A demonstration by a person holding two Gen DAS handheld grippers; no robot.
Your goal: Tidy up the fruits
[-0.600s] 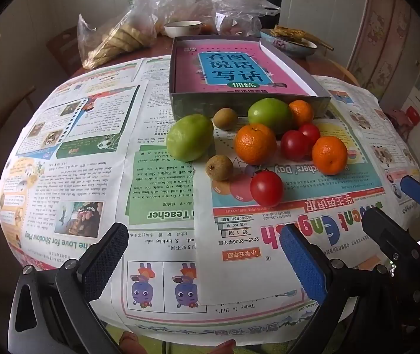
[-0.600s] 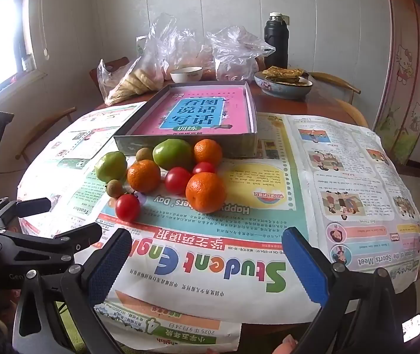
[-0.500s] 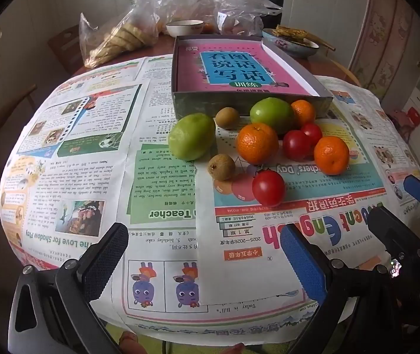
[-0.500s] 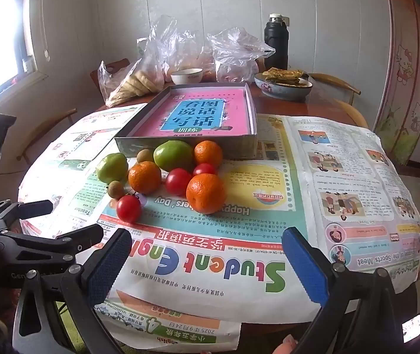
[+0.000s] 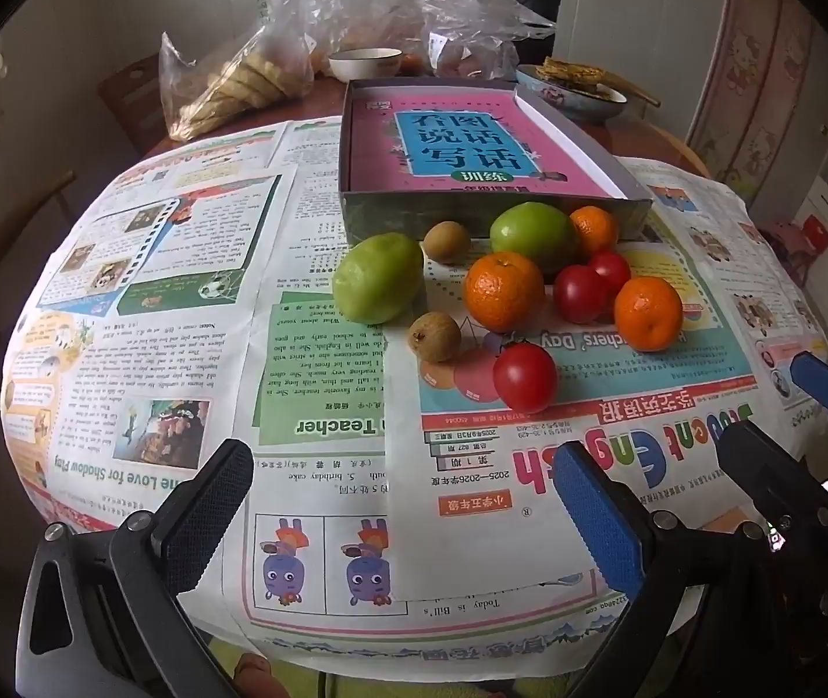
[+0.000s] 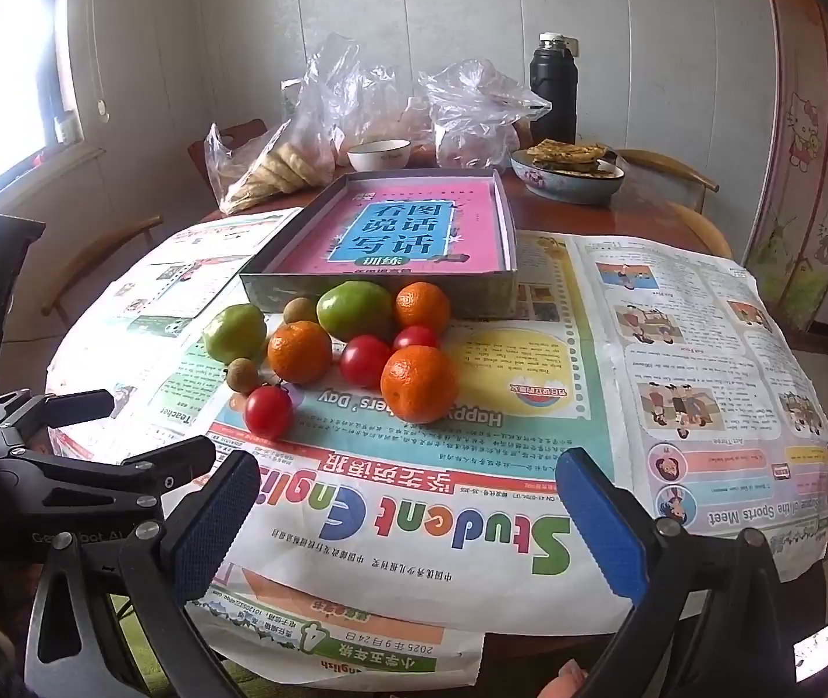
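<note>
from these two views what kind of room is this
Most likely a home dining area: a round wooden table spread with newspapers, wooden chairs around it, and a bowl of food beside a black flask and a white bowl at the back.

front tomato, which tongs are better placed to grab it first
Probably the left tongs. Both are open and empty, but in the left wrist view the front tomato lies almost straight ahead of them. For the right tongs it sits off to their left, behind the left tongs.
</note>
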